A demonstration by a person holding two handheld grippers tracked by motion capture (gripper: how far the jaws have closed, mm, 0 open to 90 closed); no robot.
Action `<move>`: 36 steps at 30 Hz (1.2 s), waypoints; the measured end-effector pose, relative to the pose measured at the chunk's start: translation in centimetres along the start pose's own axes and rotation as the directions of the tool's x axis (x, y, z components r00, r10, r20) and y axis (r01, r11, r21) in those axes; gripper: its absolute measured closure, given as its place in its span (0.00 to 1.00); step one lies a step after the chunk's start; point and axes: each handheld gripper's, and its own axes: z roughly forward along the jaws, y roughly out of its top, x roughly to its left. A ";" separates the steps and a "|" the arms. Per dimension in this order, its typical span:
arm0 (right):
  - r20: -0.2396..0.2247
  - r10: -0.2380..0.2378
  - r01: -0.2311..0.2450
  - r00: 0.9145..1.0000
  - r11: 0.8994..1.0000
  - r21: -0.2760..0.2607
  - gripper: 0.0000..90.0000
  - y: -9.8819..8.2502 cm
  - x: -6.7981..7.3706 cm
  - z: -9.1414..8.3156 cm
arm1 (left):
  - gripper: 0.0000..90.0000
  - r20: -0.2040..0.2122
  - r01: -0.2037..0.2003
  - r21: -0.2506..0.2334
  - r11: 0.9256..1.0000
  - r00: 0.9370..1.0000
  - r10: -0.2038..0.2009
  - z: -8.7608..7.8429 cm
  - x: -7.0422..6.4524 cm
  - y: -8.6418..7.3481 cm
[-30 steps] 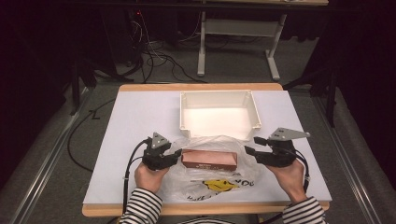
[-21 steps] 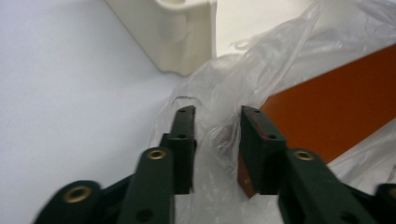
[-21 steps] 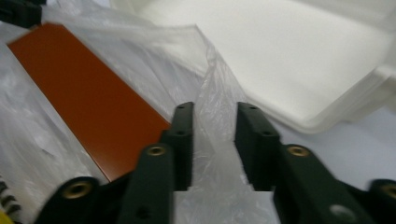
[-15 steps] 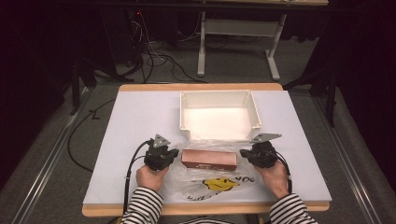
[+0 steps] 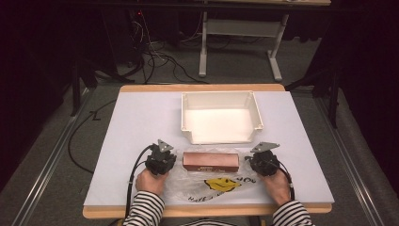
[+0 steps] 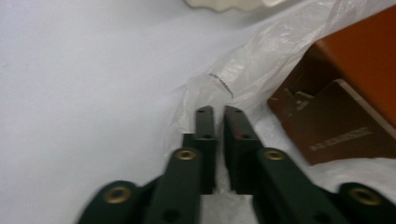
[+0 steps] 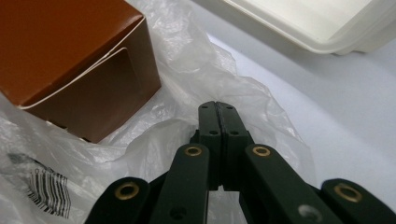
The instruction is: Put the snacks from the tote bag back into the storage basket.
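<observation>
Both claws are working the clear bag [image 5: 207, 181] lying on the bench [image 5: 141, 122], with the brown box [image 5: 210, 161] resting on it just before the white tray [image 5: 221, 117]. The right claw [image 7: 218, 109] has dropped beside the box and is clamping the bag's edge, jaws together. The left claw [image 6: 214, 114], having just been reopening, is standing slightly apart over the film, so its pinch looks lost.

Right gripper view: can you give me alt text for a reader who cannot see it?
The right gripper has its two black jaws pressed together on a fold of the clear plastic bag. A brown cardboard box with an open end flap lies on the bag to the left, and a white tray stands beyond on the white table.
</observation>
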 end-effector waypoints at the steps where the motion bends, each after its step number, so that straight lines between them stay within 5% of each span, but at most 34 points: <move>1: 0.006 -0.002 0.002 1.000 1.000 -0.003 1.00 0.0 0.1 0.0 | 0.73 0.024 0.017 -0.041 0.999 1.000 -0.016 -0.9 -0.5 0.1; 4: 0.006 0.006 -0.006 1.000 1.000 -0.013 1.00 -0.2 0.1 0.0 | 0.64 0.006 -0.022 -0.090 0.996 1.000 0.022 -2.5 -1.7 -0.1; 11: 0.014 0.000 0.001 1.000 1.000 -0.029 1.00 -0.5 0.2 0.0 | 0.62 -0.035 -0.009 0.023 1.000 0.999 0.009 -1.3 -1.9 -2.0; 15: 0.021 -0.025 0.026 0.999 0.999 -0.036 1.00 -0.5 0.3 0.0 | 0.61 -0.088 -0.076 0.077 0.994 0.993 0.082 -0.9 -2.2 -2.4; 17: 0.023 -0.034 0.035 0.999 0.999 -0.032 1.00 -0.6 0.2 -0.1 | 0.68 -0.122 -0.121 0.087 0.989 0.984 0.131 -1.0 -2.1 -2.4; 19: 0.027 -0.042 0.042 0.999 0.999 -0.028 1.00 -0.7 0.1 -0.1 | 0.81 -0.169 -0.169 0.096 0.981 0.968 0.183 -0.9 -1.8 -2.4; 21: 0.027 -0.047 0.048 0.999 0.998 -0.038 1.00 -0.9 -0.1 -0.2 | 0.89 -0.162 -0.152 0.102 0.983 0.973 0.167 -0.7 -1.1 -2.0; 26: 0.039 -0.069 0.071 0.997 0.996 -0.053 1.00 -1.2 0.0 -0.2 | 0.94 -0.196 -0.160 0.075 0.984 0.966 0.172 0.5 -0.2 -1.1; 29: 0.035 -0.070 0.072 0.997 0.995 -0.062 1.00 -1.3 -0.2 -0.1 | 0.94 -0.186 -0.150 0.046 0.988 0.970 0.156 0.9 0.2 -1.0; 33: 0.043 -0.069 0.072 0.997 0.996 -0.061 1.00 -1.4 -0.1 -0.2 | 0.91 -0.111 -0.098 -0.011 0.995 0.989 0.096 0.5 1.2 -1.6; 36: 0.032 -0.043 0.045 0.999 0.997 -0.063 0.95 -1.3 -0.2 -0.2 | 0.81 -0.073 -0.099 -0.049 0.994 0.993 0.095 0.2 1.4 -2.0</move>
